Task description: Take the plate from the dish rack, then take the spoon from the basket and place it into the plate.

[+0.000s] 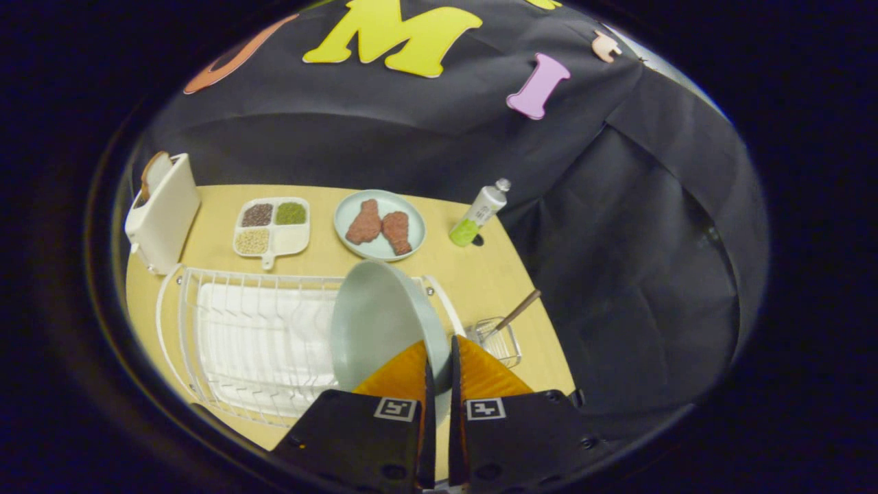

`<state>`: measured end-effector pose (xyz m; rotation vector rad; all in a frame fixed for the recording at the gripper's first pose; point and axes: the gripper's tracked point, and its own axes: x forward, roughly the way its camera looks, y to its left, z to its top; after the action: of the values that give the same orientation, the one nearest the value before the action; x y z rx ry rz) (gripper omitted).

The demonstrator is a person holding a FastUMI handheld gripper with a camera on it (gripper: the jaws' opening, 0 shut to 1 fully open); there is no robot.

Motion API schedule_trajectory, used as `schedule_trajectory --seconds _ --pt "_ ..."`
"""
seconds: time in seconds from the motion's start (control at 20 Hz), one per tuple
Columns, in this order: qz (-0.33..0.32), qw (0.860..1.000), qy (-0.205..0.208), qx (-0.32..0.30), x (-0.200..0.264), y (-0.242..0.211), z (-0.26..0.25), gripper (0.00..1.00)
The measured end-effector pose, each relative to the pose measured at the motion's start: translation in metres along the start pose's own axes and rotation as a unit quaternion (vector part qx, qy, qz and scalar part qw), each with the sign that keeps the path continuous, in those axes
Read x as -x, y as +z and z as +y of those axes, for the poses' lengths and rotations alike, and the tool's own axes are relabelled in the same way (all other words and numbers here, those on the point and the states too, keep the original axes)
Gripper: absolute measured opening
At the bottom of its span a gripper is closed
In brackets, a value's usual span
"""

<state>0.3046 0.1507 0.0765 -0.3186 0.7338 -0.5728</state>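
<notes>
Pale grey-green plate, item one in our gripper view: it stands on edge, tilted, its rim clamped between the two fingers of the gripper, which we see drawn nearly together with just the rim's thickness between them. We cannot tell whether its lower edge is touching the wires below or hangs just above them.

Item two, white wire dish rack: beneath and to the left of the fingers, its slots bare, a white drip tray under them. Its rounded near rail runs close beside the left finger; its far rail borders open wood.

Item three, small wire basket: just ahead of the right finger, at the rack's right end. We note the spoon leaning out of it, handle slanting up and away to the right.

Item four, wooden tabletop: we find bare room beyond the basket and between the rack and the far row of goods; its right edge falls off close to the basket.

Far row, well beyond the fingers, left to right: toaster with a slice of bread, divided tray of grains, second plate with two pieces of meat, and a tube standing on its green cap.
</notes>
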Motion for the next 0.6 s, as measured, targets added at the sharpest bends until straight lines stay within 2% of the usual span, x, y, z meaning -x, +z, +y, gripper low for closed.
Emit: schedule_trajectory --seconds 0.25,0.6 --pt "0.005 0.998 0.048 -0.032 0.014 -0.013 -0.012 0.12" --pt "0.032 0.981 0.175 -0.072 0.024 -0.067 -0.072 0.13"
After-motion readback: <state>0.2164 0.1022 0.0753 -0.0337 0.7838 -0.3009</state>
